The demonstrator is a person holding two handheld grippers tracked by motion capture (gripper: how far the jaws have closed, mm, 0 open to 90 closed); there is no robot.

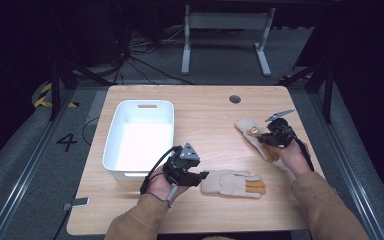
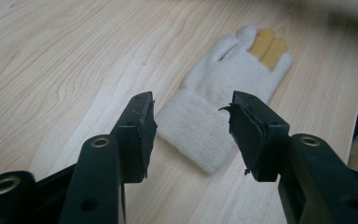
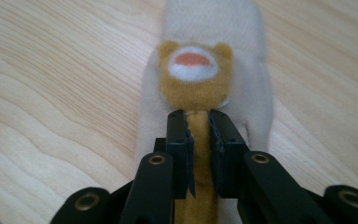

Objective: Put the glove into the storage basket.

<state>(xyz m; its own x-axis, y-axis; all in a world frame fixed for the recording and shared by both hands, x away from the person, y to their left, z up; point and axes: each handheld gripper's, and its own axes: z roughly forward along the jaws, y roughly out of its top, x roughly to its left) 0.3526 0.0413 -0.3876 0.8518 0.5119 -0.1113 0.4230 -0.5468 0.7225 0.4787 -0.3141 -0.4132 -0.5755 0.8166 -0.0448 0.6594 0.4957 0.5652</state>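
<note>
Along the bottom edge of the high view, the person's sleeves are coming in over the wooden table (image 1: 215,107), and the work looks to be only beginning: both gloves are lying on the wood and the white bin (image 1: 139,137) at centre left is sitting bare inside, so I judge that gathering the pair into it is all left to do. Lower centre of that frame, the left gripper (image 1: 203,175) is hovering at the cuff of the near glove (image 1: 232,183), and in the left gripper view its jaws are standing wide apart with nothing between them, the ribbed cuff of that glove (image 2: 223,107) lying just beyond the tips. This glove is lying flat and palm-down, cream and fuzzy, with two mustard-yellow fingers pointing toward the frame's upper right. Farther up, at the right of the high view, the right gripper (image 1: 265,139) is resting on the far glove (image 1: 252,131). In the right gripper view its jaws are nearly closed, pinching a yellow-brown finger of that glove (image 3: 205,70); whether the grip is firm I cannot tell. Above the tips, a small bear face with a white muzzle is showing on the pale knit.
</note>
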